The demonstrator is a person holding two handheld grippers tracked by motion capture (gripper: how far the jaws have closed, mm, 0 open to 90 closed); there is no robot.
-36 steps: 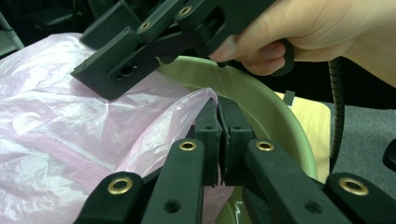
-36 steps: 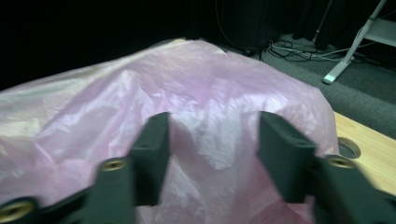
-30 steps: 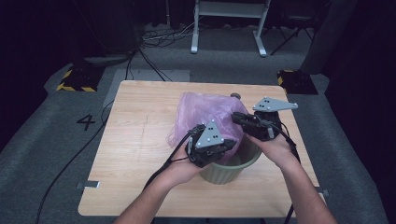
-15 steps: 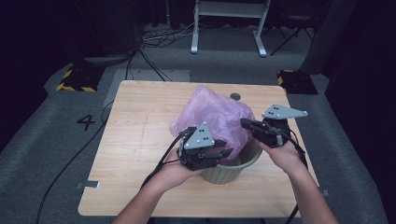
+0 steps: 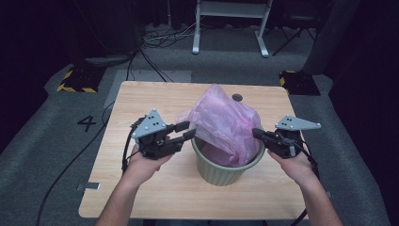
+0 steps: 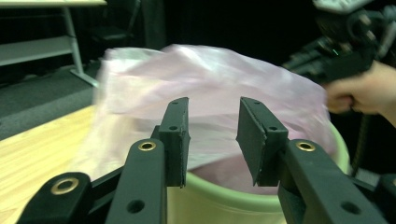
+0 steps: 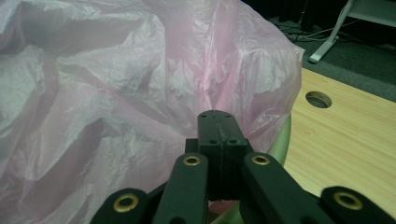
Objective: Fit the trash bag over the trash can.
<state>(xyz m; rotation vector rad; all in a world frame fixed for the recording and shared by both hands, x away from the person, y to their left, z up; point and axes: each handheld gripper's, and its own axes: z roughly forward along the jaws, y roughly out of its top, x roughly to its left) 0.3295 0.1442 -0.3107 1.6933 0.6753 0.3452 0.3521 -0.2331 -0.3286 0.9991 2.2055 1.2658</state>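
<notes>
Bag (image 5: pixel 226 122) draped half inside bin (image 5: pixel 221 172), mid-surface (image 5: pixel 150 99). Clamped on its right edge with right gripper (image 5: pixel 256 133); left gripper (image 5: pixel 188 129) just opened narrowly, nothing between. Best re-pinched at left hem, then stretched evenly over rim.

Each hand-held gripper, left (image 5: pixel 182 131) and right (image 5: pixel 256 133), is black with brass-ringed screws, a grey triangular plate and a trailing black cable; forearms bare.

wooden table (image 5: pixel 141 197), grey carpet floor (image 5: pixel 42 155), white metal stand (image 5: pixel 230 14)
</notes>
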